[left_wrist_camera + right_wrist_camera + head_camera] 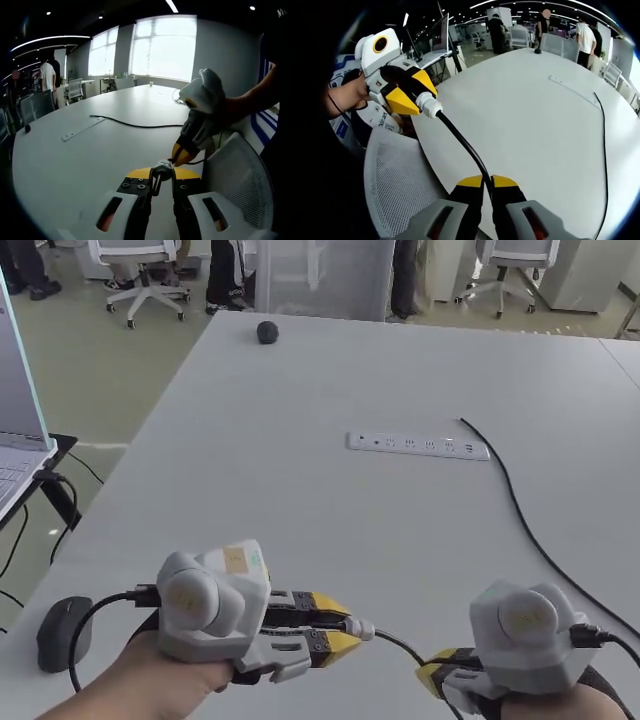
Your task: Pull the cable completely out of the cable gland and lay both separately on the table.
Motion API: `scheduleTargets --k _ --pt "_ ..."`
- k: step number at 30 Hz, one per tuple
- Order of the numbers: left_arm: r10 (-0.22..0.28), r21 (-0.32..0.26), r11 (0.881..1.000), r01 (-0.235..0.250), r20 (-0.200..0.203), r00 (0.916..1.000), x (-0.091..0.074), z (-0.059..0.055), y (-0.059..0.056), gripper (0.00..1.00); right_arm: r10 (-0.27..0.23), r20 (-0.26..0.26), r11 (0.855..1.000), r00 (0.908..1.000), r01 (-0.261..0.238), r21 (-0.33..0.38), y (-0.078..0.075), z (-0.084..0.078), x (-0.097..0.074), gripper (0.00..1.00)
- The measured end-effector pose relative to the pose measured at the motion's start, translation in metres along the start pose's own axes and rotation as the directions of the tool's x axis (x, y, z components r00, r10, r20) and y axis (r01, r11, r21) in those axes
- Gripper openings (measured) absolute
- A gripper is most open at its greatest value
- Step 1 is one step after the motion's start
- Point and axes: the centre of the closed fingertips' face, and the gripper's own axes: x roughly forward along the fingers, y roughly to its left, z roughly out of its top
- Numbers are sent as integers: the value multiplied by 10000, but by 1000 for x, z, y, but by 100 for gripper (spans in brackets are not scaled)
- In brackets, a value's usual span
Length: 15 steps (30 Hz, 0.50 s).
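Head view shows the white cable gland (360,628) at six o'clock, by the table's (330,520) near edge, pinched in the left gripper (343,625), with the black cable (398,644) threaded into it. The right gripper (432,672), at five o'clock, pinches that cable. A power strip (418,445) lies toward twelve.

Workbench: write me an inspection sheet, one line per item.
Surface: white table, mostly bare.
Job's things: cable runs into gland, not pulled out; both held off the table.
Clutter: power strip, dark round object, mouse.
Grippers: left gripper shut on gland; right gripper shut on cable.
Cables: black lead lying loose on the table.
Surroundings: laptop, chairs, people standing.
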Motion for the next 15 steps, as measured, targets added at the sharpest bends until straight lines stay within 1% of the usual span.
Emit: scheduleTargets --k 2,3,4,6,8,9,10,12,13,14,15 --pt "9 22 10000 -9 21 10000 0 0 0 15 60 16 10000 10000 -60 -16 1 0 0 1" --pt "10 7 10000 -10 37 10000 -1 0 0 15 80 54 9999 10000 -80 -152 2 0 -1 1" --pt "27 2 10000 -27 40 10000 -1 1 0 15 47 110 9990 9999 -42 -454 2 0 -1 1" --pt "33 28 10000 -33 42 10000 -1 1 -1 15 108 221 9980 9997 -94 -626 4 1 -3 3" --pt "58 40 10000 -58 27 10000 -1 1 -1 15 150 285 9980 9995 -132 -614 6 2 -3 8" --pt "63 43 10000 -63 32 10000 -1 0 -1 15 72 219 9974 9997 -56 -717 6 2 -2 13" --pt "78 59 10000 -78 28 10000 -1 0 -1 15 33 171 9966 9998 -19 -827 6 2 -2 15" --pt "71 84 9999 -72 31 10000 -1 0 -2 15 25 281 9944 9996 5 -1056 8 5 -5 16" --pt "80 83 9999 -80 28 10000 -1 0 -2 15 105 415 9915 9991 -50 -1301 12 9 -6 16" --pt "80 74 9999 -80 23 10000 -1 0 -2 15 188 587 9876 9981 -94 -1564 14 15 -8 17" --pt "81 65 9999 -81 21 10000 -1 0 -2 15 179 869 9800 9961 -3 -1991 17 23 -10 17"
